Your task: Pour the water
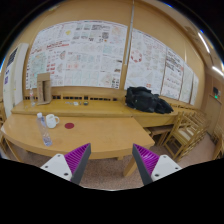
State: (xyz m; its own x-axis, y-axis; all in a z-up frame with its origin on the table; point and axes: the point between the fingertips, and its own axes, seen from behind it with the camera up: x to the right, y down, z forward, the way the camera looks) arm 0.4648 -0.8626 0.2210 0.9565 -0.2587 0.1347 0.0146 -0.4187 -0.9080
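Above a wooden table (100, 130), the gripper (112, 160) hung open, holding nothing
A clear plastic water bottle (45, 128) stood far ahead of the left finger; wall posters (80, 52) were unreadable

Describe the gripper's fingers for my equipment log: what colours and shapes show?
The gripper shows two dark wedge-shaped fingers, each tapering toward its tip. Each inner face carries a magenta-purple pad patterned with a fine light grid or dots. No cables, labels, hand or sleeve are visible.
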